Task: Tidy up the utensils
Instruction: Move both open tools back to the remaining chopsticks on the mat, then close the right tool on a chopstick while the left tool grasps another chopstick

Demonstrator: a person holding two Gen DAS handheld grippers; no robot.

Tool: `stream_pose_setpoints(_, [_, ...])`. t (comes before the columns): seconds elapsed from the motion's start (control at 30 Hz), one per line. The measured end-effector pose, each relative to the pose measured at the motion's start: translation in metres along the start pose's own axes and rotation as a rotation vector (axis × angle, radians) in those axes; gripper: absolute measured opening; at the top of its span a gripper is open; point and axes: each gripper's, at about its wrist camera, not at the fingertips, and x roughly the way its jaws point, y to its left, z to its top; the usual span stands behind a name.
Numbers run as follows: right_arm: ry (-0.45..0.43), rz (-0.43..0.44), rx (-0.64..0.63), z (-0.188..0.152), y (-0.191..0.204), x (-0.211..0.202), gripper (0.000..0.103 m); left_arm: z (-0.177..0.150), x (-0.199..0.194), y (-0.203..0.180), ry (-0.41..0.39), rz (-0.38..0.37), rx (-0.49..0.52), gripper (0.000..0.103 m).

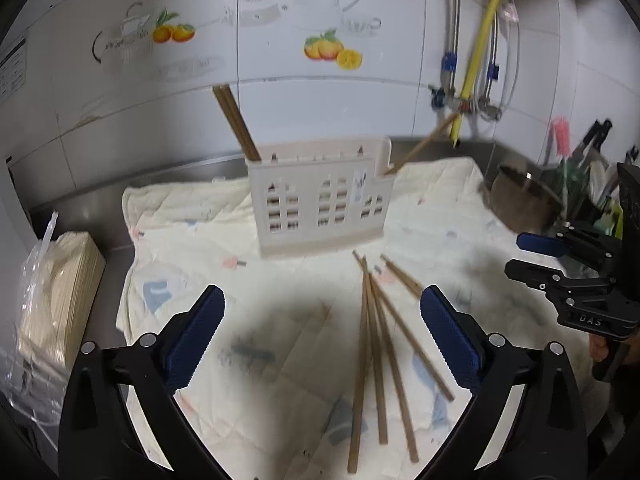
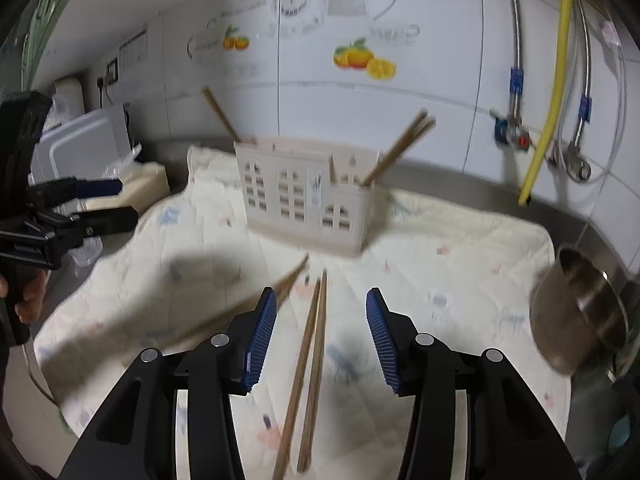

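A cream utensil holder with window cut-outs stands on a pale cloth; it also shows in the right wrist view. Two brown chopsticks lean in its left end, others in its right end. Several loose chopsticks lie on the cloth in front of it. My left gripper is open and empty, above the cloth left of the loose chopsticks. My right gripper is open and empty, hovering with a pair of chopsticks between its fingers.
A steel pot sits at the cloth's right edge, and shows too in the left wrist view. A bagged stack of beige paper lies to the left. Pipes and a yellow hose run down the tiled wall.
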Motion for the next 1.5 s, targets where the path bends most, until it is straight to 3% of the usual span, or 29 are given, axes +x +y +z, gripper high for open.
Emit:
stream_pose_setpoints(0.43, [0.136, 0.005, 0.079, -0.067, -0.007, 0.019, 0.045, -0.045, 0.014, 0.001, 0.094, 0.035, -0.044, 0.098])
stream_pose_setpoints(0.63, [0.182, 0.021, 0.1, -0.083, -0.006, 0.03, 0.035, -0.058, 0.018, 0.001, 0.128, 0.048, -0.054, 0.098])
stream_pose_setpoints(1.03, [0.214, 0.045, 0.118, -0.086, -0.002, 0.045, 0.017, -0.08, 0.023, 0.001, 0.178, 0.057, -0.069, 0.098])
stream_pose_setpoints(1.5, [0.221, 0.031, 0.141, -0.088, -0.007, 0.048, 0.009, -0.09, 0.039, -0.014, 0.222, 0.031, -0.055, 0.098])
